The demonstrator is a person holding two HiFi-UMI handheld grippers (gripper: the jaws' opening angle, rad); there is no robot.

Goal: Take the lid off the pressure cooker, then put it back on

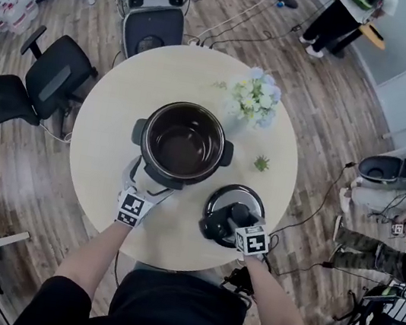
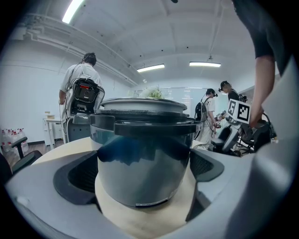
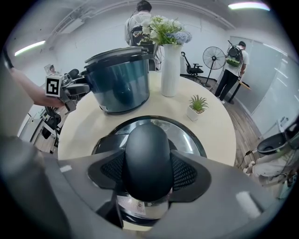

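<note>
The right gripper (image 3: 148,170) is clamped on the black knob (image 3: 148,149) of the lid (image 3: 189,135). The lid lies on the worktop (image 1: 117,120) at 5 o'clock from the open pressure cooker (image 1: 183,143), whose body the left gripper (image 2: 142,172) clasps. At 1 o'clock a vase (image 1: 255,101) holds flowers.

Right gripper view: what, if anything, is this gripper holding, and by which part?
The right gripper holds the lid by its black knob, a pad on each side.

Read no text; found only a blurred label strip (image 2: 152,202) low on the pressure cooker (image 2: 140,158), between the left gripper's (image 2: 142,175) jaws.
</note>
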